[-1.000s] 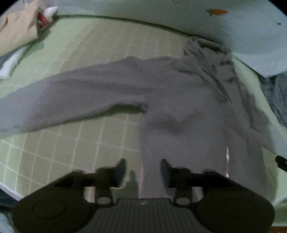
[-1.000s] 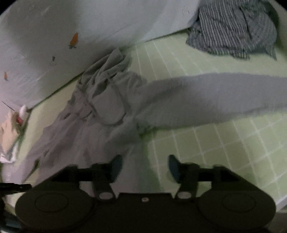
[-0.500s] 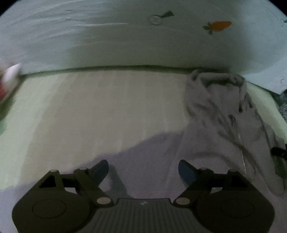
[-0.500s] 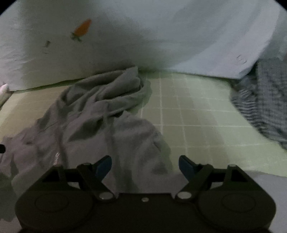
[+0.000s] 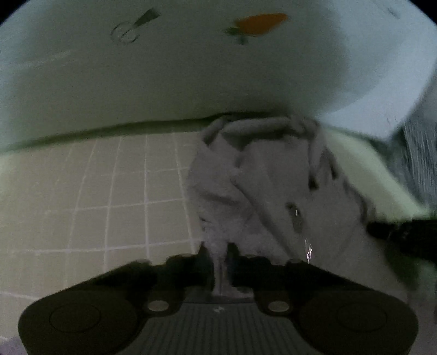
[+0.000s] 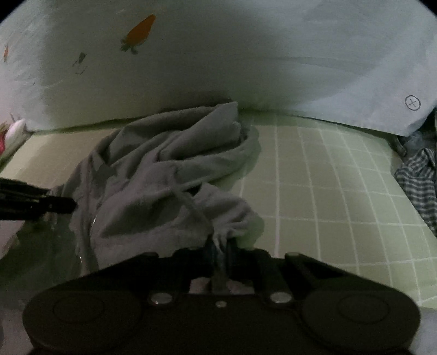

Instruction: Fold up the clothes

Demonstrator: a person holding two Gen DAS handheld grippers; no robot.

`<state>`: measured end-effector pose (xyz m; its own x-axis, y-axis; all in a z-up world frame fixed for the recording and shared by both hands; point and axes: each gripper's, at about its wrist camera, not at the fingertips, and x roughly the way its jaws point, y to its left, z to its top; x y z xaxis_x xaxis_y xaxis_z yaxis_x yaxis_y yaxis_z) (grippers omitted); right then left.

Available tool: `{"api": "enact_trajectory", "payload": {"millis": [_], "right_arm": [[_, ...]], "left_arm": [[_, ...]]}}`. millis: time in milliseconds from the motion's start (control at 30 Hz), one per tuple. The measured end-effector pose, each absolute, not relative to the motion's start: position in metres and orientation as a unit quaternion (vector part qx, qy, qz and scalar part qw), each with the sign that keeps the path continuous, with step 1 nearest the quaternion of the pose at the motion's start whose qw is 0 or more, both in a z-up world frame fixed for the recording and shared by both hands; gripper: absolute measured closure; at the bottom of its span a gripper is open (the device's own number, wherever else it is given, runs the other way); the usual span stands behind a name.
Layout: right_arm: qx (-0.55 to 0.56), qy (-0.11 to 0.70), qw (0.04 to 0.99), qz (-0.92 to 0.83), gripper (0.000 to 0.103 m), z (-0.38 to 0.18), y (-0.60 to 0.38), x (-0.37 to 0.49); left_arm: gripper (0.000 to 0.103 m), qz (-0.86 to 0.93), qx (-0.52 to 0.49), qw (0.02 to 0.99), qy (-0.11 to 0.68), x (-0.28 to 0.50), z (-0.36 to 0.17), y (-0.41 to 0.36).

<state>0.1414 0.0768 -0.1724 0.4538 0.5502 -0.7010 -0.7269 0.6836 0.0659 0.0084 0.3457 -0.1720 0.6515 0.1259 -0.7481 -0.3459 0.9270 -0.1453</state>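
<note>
A grey zip-up hoodie (image 5: 267, 196) lies on a green checked sheet (image 5: 109, 196), its hood bunched up against a pale pillow. My left gripper (image 5: 218, 254) is closing on a fold of grey cloth near the shoulder, with the pads pinching it. In the right wrist view the same hoodie (image 6: 164, 174) spreads left of centre. My right gripper (image 6: 218, 245) is closing too, its pads pressed on a pinch of the grey cloth at the other shoulder. Each gripper shows in the other's view as a dark shape: the right one (image 5: 404, 234), the left one (image 6: 35, 204).
A pale pillow (image 5: 191, 68) with a carrot print (image 5: 259, 23) rises right behind the hood. A striped shirt (image 6: 418, 185) lies crumpled at the right edge of the sheet. A white and red object (image 6: 13, 131) sits at the far left.
Both grippers moved forward and down to the hoodie's shoulders by the hood. Their jaws, wide apart half a second ago, have come together on grey cloth.
</note>
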Motion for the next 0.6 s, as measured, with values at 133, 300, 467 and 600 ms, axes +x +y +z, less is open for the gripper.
{"api": "enact_trajectory", "payload": {"millis": [133, 300, 467, 600], "right_arm": [[-0.119, 0.345, 0.856, 0.366, 0.096, -0.176, 0.09, 0.163], [-0.125, 0.328, 0.872, 0.343, 0.098, -0.178, 0.116, 0.197], [-0.097, 0.33, 0.878, 0.334, 0.079, -0.162, 0.114, 0.212], [-0.078, 0.302, 0.902, 0.299, 0.032, -0.132, 0.07, 0.173]], "left_arm": [[0.092, 0.153, -0.148, 0.897, 0.388, 0.036, -0.174, 0.354], [0.092, 0.195, -0.167, 0.892, 0.373, 0.07, -0.175, 0.372], [0.07, 0.212, -0.174, 0.892, 0.359, 0.054, -0.155, 0.364], [0.03, 0.228, -0.19, 0.892, 0.34, 0.0, -0.126, 0.356]]}}
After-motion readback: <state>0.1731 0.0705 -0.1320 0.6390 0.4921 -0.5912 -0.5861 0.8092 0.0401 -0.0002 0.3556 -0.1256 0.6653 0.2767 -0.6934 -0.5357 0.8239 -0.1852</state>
